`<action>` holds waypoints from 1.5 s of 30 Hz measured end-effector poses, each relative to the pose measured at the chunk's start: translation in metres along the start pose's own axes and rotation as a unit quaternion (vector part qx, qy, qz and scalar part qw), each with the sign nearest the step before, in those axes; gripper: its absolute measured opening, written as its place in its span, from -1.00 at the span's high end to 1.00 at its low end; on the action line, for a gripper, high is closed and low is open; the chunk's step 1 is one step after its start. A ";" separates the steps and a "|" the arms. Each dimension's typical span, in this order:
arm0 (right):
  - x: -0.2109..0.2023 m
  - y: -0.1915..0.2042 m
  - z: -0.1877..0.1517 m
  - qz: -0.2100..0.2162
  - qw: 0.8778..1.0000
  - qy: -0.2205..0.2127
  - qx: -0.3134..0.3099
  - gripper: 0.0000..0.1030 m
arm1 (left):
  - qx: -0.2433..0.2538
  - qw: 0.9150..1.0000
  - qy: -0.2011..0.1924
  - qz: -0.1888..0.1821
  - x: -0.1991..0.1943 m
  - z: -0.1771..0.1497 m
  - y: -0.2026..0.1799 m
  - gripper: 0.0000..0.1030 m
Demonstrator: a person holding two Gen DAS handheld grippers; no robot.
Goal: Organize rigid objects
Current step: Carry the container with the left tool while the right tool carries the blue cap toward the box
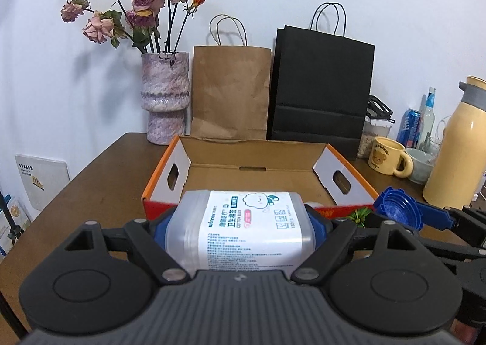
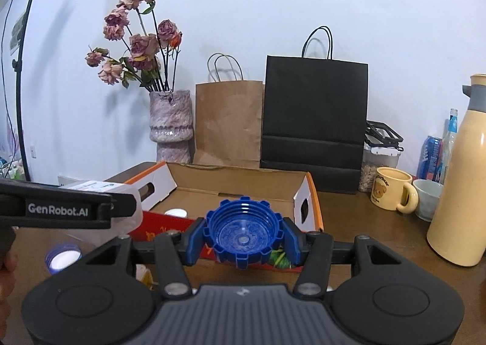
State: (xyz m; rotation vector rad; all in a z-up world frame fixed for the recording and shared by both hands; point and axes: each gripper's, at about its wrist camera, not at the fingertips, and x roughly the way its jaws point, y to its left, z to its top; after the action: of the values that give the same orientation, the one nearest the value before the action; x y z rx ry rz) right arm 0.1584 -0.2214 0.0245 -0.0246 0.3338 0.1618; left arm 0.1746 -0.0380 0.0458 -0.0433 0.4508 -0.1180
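Gripping cotton-swab box (image 1: 243,223) and blue cap (image 2: 244,231) above cardboard tray (image 1: 252,159).

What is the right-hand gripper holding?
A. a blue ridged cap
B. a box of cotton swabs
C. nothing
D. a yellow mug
A: the right gripper has its blue fingers pressed on either side of a blue ridged cap, its hollow side facing the camera.

Right gripper (image 2: 244,238) jaws clamp blue cap (image 2: 243,231).
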 end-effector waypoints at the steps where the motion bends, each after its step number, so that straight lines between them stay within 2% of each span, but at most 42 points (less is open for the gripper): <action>1: 0.003 0.000 0.002 0.000 1.000 -0.001 0.000 -0.01 | -0.001 1.000 -0.001 0.000 0.002 0.002 0.000 -0.62; 13: 0.038 -0.001 0.024 -0.002 1.000 -0.012 0.008 -0.01 | -0.015 1.000 -0.014 0.006 0.031 0.025 0.004 -0.62; 25: 0.078 -0.002 0.038 -0.007 1.000 -0.012 0.012 -0.01 | -0.032 0.999 -0.005 0.015 0.070 0.040 0.011 -0.62; 45: 0.147 -0.006 0.051 -0.002 1.000 0.014 0.017 -0.01 | -0.027 0.998 0.009 0.047 0.138 0.058 0.011 -0.62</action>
State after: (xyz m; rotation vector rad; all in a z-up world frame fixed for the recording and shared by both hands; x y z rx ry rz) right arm 0.3133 -0.2020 0.0244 0.0053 0.3642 0.1530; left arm 0.3241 -0.0433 0.0374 -0.0735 0.4731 -0.0133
